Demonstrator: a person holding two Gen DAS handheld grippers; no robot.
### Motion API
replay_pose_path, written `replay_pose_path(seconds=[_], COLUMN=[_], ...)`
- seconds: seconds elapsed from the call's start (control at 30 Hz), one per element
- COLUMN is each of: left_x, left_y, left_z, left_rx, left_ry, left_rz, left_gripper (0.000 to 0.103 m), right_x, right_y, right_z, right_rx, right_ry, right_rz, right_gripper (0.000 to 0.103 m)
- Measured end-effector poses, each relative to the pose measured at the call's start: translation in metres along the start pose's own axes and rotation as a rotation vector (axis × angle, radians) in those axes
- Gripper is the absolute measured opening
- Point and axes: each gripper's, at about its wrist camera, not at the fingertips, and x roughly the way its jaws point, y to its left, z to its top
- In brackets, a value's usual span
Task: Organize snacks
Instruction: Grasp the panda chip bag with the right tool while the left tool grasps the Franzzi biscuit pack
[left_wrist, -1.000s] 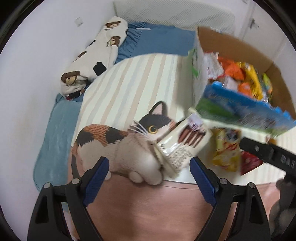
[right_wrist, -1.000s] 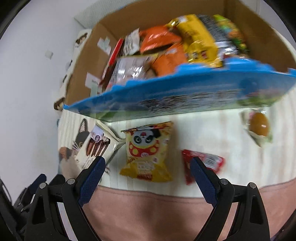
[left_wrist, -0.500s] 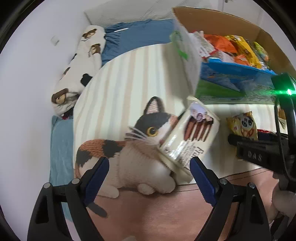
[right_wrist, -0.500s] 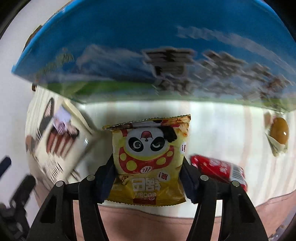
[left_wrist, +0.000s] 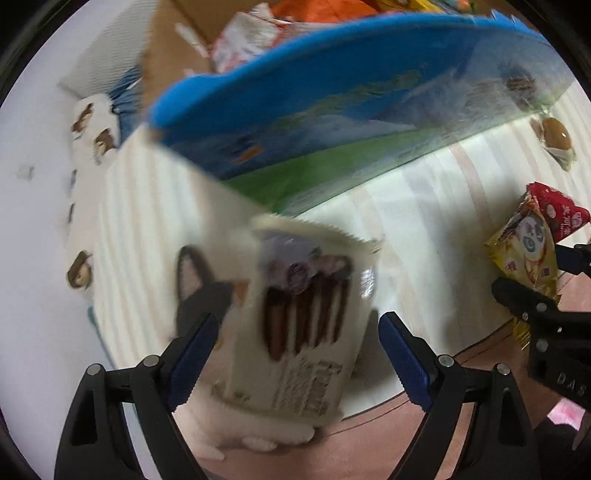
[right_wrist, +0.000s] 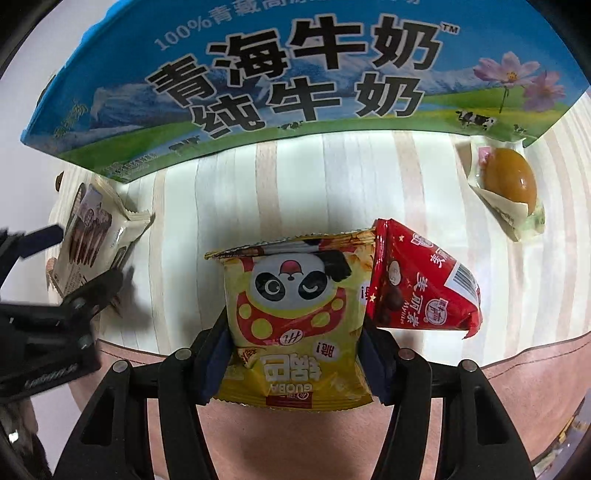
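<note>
Panda packet (right_wrist: 295, 314) lies between biscuit packet (right_wrist: 92, 236) and egg (right_wrist: 509, 181).

left view blurred, right sharp.

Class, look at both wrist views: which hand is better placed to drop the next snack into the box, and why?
Right. Its tool is already shut on the yellow panda packet just below the box. The left tool only straddles the chocolate stick packet, pads not pressing.
</note>
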Motion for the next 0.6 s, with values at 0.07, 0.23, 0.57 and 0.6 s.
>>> replay_pose_path(seconds=[0.07,0.23,0.57,0.6], left_x=[0.002,0.011,0.022,0.021], left_y=[0.002,0.007,0.007,0.007], left_z=[0.001,-0.009,-0.008,-0.016], left_rx=[-0.035,-0.169,-0.287,-0.320], left_ry=[0.014,0.092,0.075,0.078], left_rz=[-0.048,-0.210,-0.133,-0.147], left_gripper=[0.079,0.079,0.061,0.058], right_x=[-0.004,-0.010,-0.005,-0.006], right_y=[-0.013,-0.025,-0.033,-0.033], right_z=[-0.007,-0.005,0.014,0.012], right_rx=[0.015,0.041,0.052,0.040], right_ry=[0.000,0.009,0.019,0.018], right_rz=[0.007,0.018,0.019,0.010], right_gripper=[0.064,0.064,0.063,0.063])
